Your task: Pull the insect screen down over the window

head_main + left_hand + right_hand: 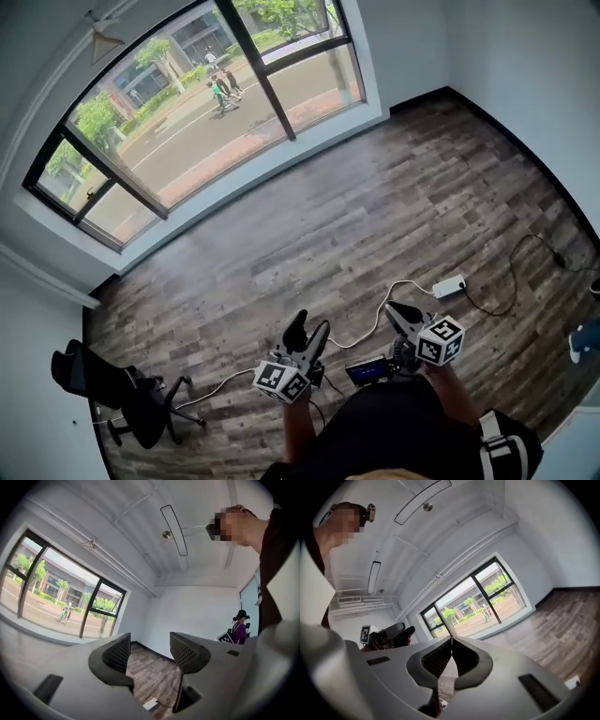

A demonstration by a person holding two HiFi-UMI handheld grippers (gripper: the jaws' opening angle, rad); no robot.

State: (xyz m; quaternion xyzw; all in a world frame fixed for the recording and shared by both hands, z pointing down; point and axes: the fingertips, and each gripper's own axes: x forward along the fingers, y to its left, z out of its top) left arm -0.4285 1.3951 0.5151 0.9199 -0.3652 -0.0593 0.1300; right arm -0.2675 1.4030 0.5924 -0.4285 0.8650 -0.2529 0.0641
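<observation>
The window point(187, 122) with dark frames fills the far wall, several steps away across the wooden floor; no screen covers its glass. It also shows in the left gripper view as the window point(56, 602) and in the right gripper view as the window point(473, 602). A small triangular hanger-like piece point(103, 36) hangs above its top edge. My left gripper point(309, 324) is held low in front of me, open, with nothing between its fingers point(117, 656). My right gripper point(390, 307) beside it is shut on nothing, its pads point(440, 656) meeting at the tips.
A black office chair point(122, 389) stands at the left wall. A white power strip point(449, 287) with cables lies on the floor to my right, a small black device point(367, 371) near my feet. Another person point(240, 625) stands by the far white wall.
</observation>
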